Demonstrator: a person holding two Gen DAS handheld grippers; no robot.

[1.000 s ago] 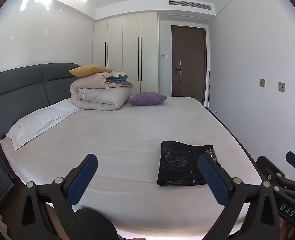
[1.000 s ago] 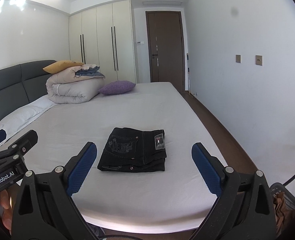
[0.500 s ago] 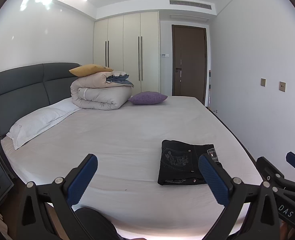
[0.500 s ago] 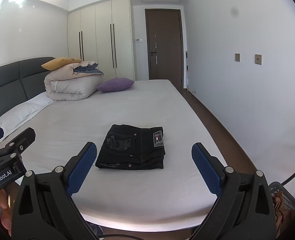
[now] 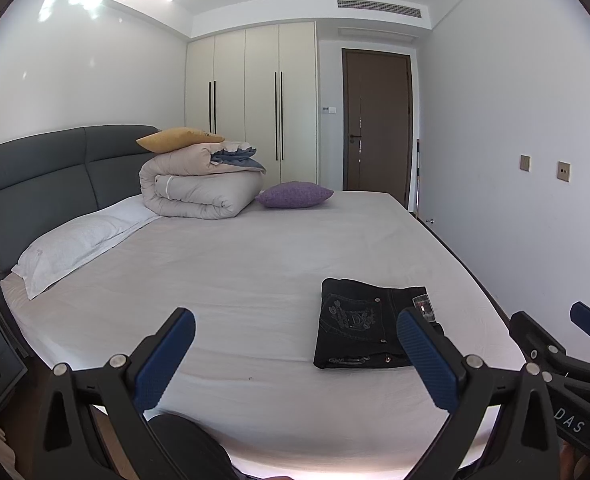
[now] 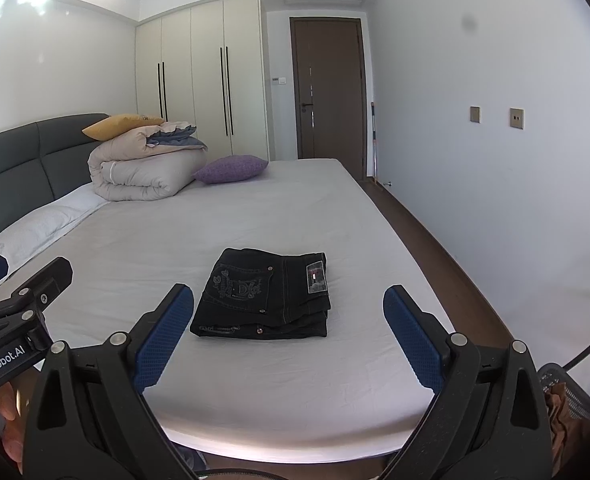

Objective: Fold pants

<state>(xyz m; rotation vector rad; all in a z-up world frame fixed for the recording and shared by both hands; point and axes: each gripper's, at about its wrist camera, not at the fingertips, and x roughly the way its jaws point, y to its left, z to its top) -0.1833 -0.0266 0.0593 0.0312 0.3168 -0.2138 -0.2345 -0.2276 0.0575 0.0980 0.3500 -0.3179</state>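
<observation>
Holding both claws out over the near edge of the bed, I see the folded black denim pants lying flat on the pale sheet of the wide bed, toward the near right part of the mattress. They sit in a compact rectangle, a back pocket with pale embroidered stitching facing up and a small label patch at the right end.

My right claw is spread wide, its blue textured pads parted on either side of the pants as seen from the right wrist camera, above the sheet and not touching the cloth. My left claw is spread wide too, holding nothing; from its camera the pants lie partly behind its right-hand pad, with bare sheet between the pads.

At the far end a rolled beige duvet rests against the dark grey padded headboard, with a mustard-yellow cushion on top of it, a purple cushion just beside it and a white pillow along the headboard side. Cream wardrobe doors and a brown door stand beyond the bed.
</observation>
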